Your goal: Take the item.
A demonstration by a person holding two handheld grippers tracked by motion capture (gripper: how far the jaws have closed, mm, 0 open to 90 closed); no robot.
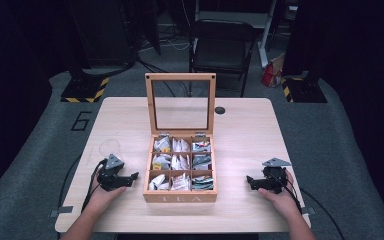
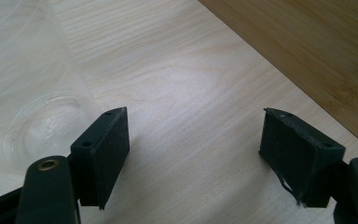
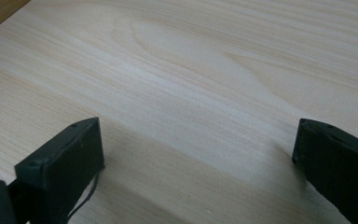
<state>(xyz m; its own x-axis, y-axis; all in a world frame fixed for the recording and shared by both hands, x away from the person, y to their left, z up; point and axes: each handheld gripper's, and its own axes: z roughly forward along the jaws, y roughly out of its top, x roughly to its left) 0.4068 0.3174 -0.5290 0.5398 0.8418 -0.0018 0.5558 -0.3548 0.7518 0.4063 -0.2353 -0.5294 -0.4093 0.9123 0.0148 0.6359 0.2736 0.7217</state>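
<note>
On the desk (image 1: 250, 125) the tea box (image 1: 180, 192) stands open, bags untouched. Left tongs (image 1: 130, 179) and right tongs (image 1: 250, 181) gape empty beside it; the clear cup (image 2: 37, 126) holds nothing, so the work seems unstarted.

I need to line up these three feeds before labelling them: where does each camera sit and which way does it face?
High view: above the person's side, looking forward and down on the table, the open tea box, both hands and grippers.
Left gripper view: rides the left gripper, facing the tabletop, a clear cup and the box's side; open jaws show.
Right gripper view: rides the right gripper, facing bare tabletop; open jaws show.
Shared: both gripper views show the pale wood.
</note>
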